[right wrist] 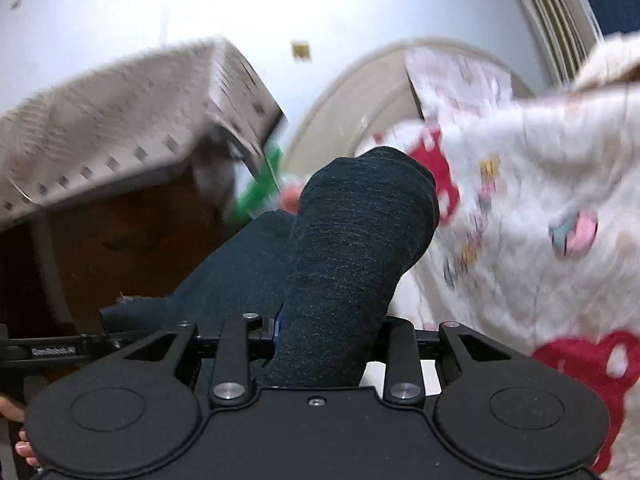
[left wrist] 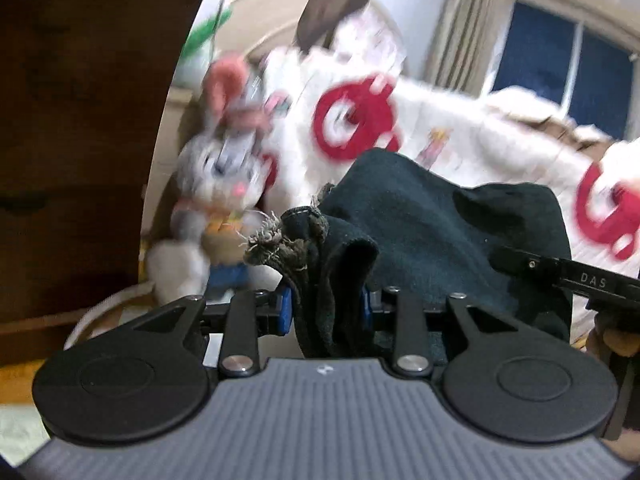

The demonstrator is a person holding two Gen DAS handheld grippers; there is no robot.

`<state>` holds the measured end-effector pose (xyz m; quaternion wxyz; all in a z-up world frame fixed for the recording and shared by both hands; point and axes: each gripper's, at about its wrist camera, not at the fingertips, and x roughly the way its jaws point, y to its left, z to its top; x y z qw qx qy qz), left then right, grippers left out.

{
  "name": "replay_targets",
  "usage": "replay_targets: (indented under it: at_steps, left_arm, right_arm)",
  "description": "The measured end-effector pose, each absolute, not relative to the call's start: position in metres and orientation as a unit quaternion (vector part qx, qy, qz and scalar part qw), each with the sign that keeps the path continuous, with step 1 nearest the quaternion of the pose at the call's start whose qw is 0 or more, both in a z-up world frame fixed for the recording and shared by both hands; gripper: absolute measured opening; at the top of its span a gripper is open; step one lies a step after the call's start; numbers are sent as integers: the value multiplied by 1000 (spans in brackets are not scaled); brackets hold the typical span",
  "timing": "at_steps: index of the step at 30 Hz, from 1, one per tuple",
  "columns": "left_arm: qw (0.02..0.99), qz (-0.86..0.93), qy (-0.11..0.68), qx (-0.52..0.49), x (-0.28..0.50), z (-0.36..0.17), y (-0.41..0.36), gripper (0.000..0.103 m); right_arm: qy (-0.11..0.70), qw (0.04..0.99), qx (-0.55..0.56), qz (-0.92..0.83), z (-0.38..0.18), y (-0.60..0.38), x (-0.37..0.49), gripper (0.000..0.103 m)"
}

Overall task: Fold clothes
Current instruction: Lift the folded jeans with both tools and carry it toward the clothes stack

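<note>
Here, counted by kind:

Garments: one dark blue-black garment (left wrist: 436, 216), held up off any surface between the two grippers; it shows in both wrist views.

Frayed edge: one raveled hem or corner (left wrist: 276, 240) of that cloth, sticking up just above the left gripper's fingers with loose pale threads.

Left gripper (left wrist: 325, 308): one, its two blue-padded fingers (left wrist: 285, 308) pinched together on a bunched fold of the dark garment, which spills down between them toward the camera.

Right gripper (right wrist: 328, 328): one, clamped on a thick rounded roll of the same garment (right wrist: 360, 240); the cloth covers most of the fingers, so only a sliver of one blue pad (right wrist: 276, 326) shows on the left side.

Other gripper in view: the right gripper's black body (left wrist: 580, 280) enters the left wrist view at the right edge; the left one's black arm (right wrist: 60, 350) crosses the right wrist view at the left edge.

Hands: one fingertip-side bit of a hand (right wrist: 22, 446) at the lower left edge of the right wrist view.

Plush toys: one grey rabbit (left wrist: 218, 184), blurred, behind the garment.

Blankets: one white fleece blanket with red rings (left wrist: 360, 120), blurred.

Windows: one dark window (left wrist: 568, 64) with a pale curtain (left wrist: 460, 28) beside it.

Furniture: one brown wooden cabinet (left wrist: 80, 140) at the left.
</note>
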<state>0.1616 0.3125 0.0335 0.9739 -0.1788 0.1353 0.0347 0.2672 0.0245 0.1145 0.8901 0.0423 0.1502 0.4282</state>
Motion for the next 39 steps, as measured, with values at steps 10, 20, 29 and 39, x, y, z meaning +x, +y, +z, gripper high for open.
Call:
replay_targets:
  at_steps: [10, 20, 29, 39]
  left_arm:
    - [972, -17, 124, -197, 190, -13, 337, 28]
    - [947, 22, 195, -252, 222, -49, 353, 35]
    - [971, -12, 120, -207, 218, -42, 339, 32]
    - [959, -43, 134, -245, 238, -66, 342, 34]
  right_arm:
    - [226, 867, 156, 415, 10, 13, 310, 36]
    - [237, 864, 194, 400, 4, 24, 324, 38]
    - [183, 918, 89, 342, 18, 30, 288, 38]
    - [321, 862, 235, 314, -21, -15, 354, 65]
